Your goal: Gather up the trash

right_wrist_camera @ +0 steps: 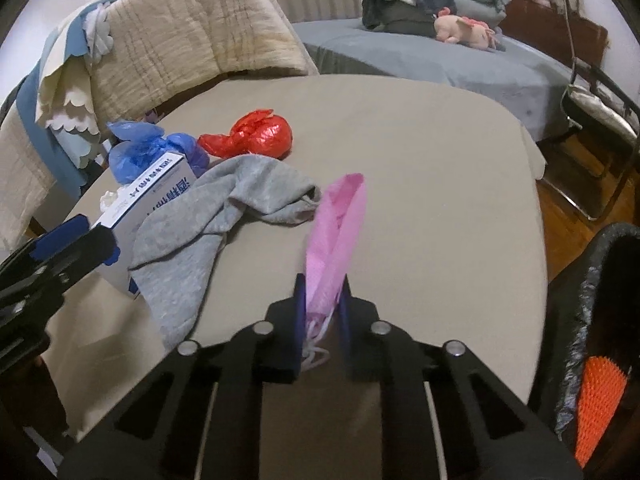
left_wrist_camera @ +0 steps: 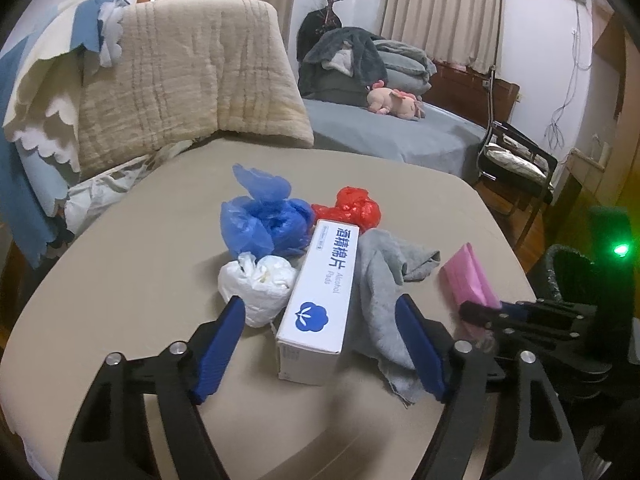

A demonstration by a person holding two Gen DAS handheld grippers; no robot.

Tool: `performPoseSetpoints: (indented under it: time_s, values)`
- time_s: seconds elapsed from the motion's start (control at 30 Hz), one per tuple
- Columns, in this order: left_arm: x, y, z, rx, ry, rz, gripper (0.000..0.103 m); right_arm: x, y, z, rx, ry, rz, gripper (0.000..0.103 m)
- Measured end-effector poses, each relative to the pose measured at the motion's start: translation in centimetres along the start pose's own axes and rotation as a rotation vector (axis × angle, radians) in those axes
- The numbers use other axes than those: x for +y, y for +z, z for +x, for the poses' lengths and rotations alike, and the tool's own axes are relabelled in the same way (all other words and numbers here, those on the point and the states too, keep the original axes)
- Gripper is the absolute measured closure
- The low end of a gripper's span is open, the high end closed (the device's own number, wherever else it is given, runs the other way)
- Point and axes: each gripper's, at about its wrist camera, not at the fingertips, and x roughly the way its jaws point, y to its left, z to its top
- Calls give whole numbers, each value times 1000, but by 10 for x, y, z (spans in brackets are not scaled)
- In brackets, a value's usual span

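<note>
On the beige table (left_wrist_camera: 132, 280) lie a blue plastic bag (left_wrist_camera: 264, 224), a red bag (left_wrist_camera: 352, 208), a white bag (left_wrist_camera: 260, 284), a white alcohol-pad box (left_wrist_camera: 324, 288) and a grey cloth (left_wrist_camera: 384, 276). My left gripper (left_wrist_camera: 320, 308) is open and straddles the near end of the box, with its pads clear of the sides. My right gripper (right_wrist_camera: 324, 284) is shut on a pink face mask (right_wrist_camera: 336, 228), whose white ear loops hang between the fingers. The left wrist view shows this mask (left_wrist_camera: 466, 276) at the table's right edge. The red bag (right_wrist_camera: 256, 136) and grey cloth (right_wrist_camera: 216, 220) lie left of it.
A bin with a black liner (right_wrist_camera: 596, 280) stands off the table's right edge, with something orange (right_wrist_camera: 600, 400) in it. A quilt-draped chair (left_wrist_camera: 180, 80) stands behind the table. A bed (left_wrist_camera: 400, 132) and a folding chair (left_wrist_camera: 516, 160) are farther back.
</note>
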Motion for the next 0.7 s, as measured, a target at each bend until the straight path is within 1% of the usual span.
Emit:
performPoseSetpoints:
  time_s: [0.13,0.23,0.3,0.37,0.53,0.7]
  values:
    - [0,1,6,11,-1,1,35,-7,0,-8,-15,1,8,91]
    - [-2,1,12,26,-8,3,45,-11,1,-13,-24,-1,16,91]
    - [-2,1,17,49,-18,-1,61,-14,1,-17,-29,0,22,91]
    - [-2,0,18,58,-26,-10,67,-15,2,-19,-33,-1,23,91]
    - [-6,-1,13,62,-18,-22,68,-17,2,-22,-40,-1,29,91]
    - [-6,1,19,81,-19,-47,68,-16,3,-22,-42,-1,28,91]
